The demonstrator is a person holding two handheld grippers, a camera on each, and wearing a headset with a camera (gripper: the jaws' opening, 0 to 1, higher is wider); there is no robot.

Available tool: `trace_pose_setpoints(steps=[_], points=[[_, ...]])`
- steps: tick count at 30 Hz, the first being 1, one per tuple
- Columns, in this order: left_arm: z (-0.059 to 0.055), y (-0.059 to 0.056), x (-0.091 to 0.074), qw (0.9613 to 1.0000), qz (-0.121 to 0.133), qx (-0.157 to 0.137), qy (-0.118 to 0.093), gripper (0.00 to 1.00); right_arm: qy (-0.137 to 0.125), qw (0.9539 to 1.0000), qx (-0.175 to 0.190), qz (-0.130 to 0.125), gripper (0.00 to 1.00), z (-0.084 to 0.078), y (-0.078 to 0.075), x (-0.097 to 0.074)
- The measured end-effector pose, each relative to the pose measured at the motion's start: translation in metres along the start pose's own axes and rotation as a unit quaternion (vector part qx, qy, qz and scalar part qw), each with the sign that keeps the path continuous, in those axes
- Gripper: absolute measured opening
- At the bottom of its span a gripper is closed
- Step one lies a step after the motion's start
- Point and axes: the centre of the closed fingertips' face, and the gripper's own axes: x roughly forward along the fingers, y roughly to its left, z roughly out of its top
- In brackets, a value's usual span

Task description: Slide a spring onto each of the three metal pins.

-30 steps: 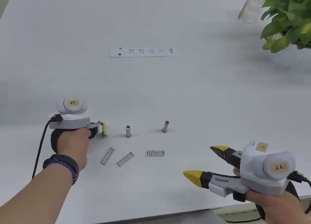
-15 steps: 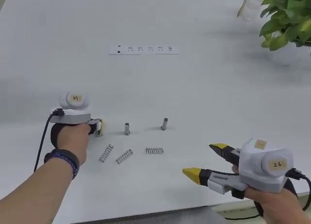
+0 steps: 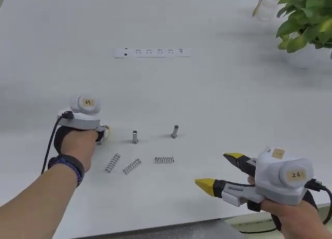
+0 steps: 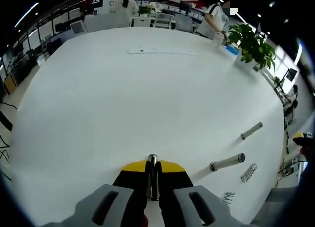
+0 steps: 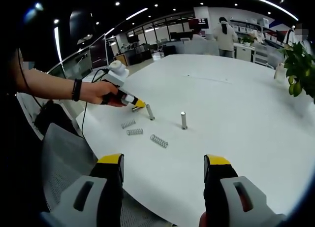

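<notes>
My left gripper (image 3: 102,132) lies low on the white table at the left, shut on a metal pin (image 4: 153,183) held between its yellow-tipped jaws (image 4: 152,167). Two more pins stand upright to its right, one nearby (image 3: 135,137) and one further off (image 3: 175,131). Three springs lie flat in front of them: left (image 3: 112,163), middle (image 3: 132,166), right (image 3: 164,159). My right gripper (image 3: 220,171) hovers open at the table's near right, nothing between its jaws. Its own view shows the pins (image 5: 149,112) (image 5: 183,120), a spring (image 5: 158,141) and the left gripper (image 5: 133,103).
A white power strip (image 3: 152,52) lies at the back centre. A potted plant (image 3: 306,16) and a clear container (image 3: 264,5) stand at the far right corner. The table's front edge (image 3: 155,231) runs just below the right gripper. A grey chair (image 5: 64,158) stands by the table.
My left gripper has drawn slightly left, away from the nearer standing pin, still shut on its pin. The right gripper has barely moved. The head camera has shifted a little.
</notes>
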Motion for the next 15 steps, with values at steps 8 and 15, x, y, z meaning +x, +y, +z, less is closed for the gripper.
trace_pose_setpoints(steps=[8,15], points=[[-0.0034,-0.0007,-0.0019,0.9996,-0.001,0.024,0.011,0.00,-0.002,1.0000,0.003,-0.003,0.64,-0.0004,-0.0018,-0.0004],[-0.0072,0.0001,-0.0061,0.9996,-0.002,0.024,0.012,0.00,-0.002,1.0000,0.005,-0.004,0.64,-0.0011,-0.0029,-0.0010]])
